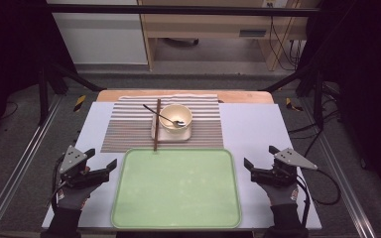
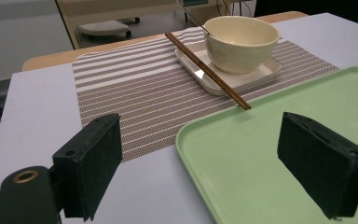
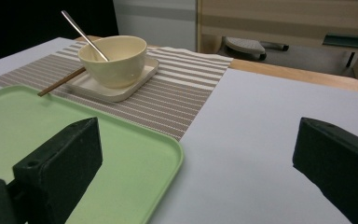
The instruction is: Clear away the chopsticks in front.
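Holding both tools just off the short sides of the green tray point(image 1: 176, 188), I have the left gripper point(image 1: 102, 159) by its left rim and the right gripper point(image 1: 258, 156) by its right rim, each with jaws spread wide and nothing between them. The tray lies flat at the near edge of the white table point(image 1: 250, 129), its far rim meeting the striped placemat point(image 1: 129, 131). Bare white surface runs along both outer sides of the tray, so I have room to come in from either flank.

The high view gives me the layout: a cream bowl point(image 1: 175, 118) stands on a square white dish point(image 1: 171, 133) on the placemat, beyond the tray's far rim, with a spoon point(image 1: 161, 115) leaning inside the bowl. Brown chopsticks point(image 1: 157, 124) rest across the dish's left edge, tips reaching right to the tray's far rim.

The left gripper view shows the chopsticks point(image 2: 207, 70) propped on the dish rim and sloping down toward the tray corner point(image 2: 200, 130), which the high view flattens. The right gripper view shows the spoon handle point(image 3: 84, 35) rising out of the bowl point(image 3: 114, 60) and the tray's rounded near corner point(image 3: 168, 149) close beside my left jaw.

Past the table, a wooden desk point(image 1: 218, 25) and a chair base stand well apart.
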Demonstrator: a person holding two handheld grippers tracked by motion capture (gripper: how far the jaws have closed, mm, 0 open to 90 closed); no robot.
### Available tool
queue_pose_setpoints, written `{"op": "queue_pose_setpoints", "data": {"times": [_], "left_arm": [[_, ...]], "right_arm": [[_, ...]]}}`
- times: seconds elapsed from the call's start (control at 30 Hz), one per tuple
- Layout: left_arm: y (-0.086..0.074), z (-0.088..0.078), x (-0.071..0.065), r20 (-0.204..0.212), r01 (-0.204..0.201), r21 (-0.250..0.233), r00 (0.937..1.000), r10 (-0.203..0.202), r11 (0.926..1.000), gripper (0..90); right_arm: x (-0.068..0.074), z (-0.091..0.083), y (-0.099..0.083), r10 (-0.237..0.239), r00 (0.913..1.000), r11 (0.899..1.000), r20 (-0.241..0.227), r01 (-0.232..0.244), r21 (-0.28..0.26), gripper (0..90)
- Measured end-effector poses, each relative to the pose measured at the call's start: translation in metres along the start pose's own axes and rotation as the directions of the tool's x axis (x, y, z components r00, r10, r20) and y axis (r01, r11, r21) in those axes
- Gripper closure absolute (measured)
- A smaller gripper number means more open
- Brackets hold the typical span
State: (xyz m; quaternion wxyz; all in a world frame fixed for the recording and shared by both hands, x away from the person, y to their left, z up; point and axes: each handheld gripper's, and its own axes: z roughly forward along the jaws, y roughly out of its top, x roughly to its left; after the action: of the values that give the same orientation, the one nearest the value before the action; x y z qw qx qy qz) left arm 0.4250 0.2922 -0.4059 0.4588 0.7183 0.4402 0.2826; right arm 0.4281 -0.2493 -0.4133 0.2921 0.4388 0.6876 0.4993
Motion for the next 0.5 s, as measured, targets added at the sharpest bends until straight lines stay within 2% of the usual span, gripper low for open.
{"op": "queue_pose_setpoints", "data": {"times": [0.13,0.5], "left_arm": [[0.003,0.002,-0.001,0.000,-0.001,-0.003,1.0000,0.001,1.0000,13.2],[0.026,0.020,-0.006,0.018,0.007,-0.023,0.9998,-0.006,0.9997,13.2]], "right_arm": [[0.000,0.001,0.000,0.003,1.0000,1.000,0.001,-0.003,0.004,1.8],[0.002,0.002,0.002,-0.003,1.0000,1.000,-0.001,0.003,0.004,2.0]]}}
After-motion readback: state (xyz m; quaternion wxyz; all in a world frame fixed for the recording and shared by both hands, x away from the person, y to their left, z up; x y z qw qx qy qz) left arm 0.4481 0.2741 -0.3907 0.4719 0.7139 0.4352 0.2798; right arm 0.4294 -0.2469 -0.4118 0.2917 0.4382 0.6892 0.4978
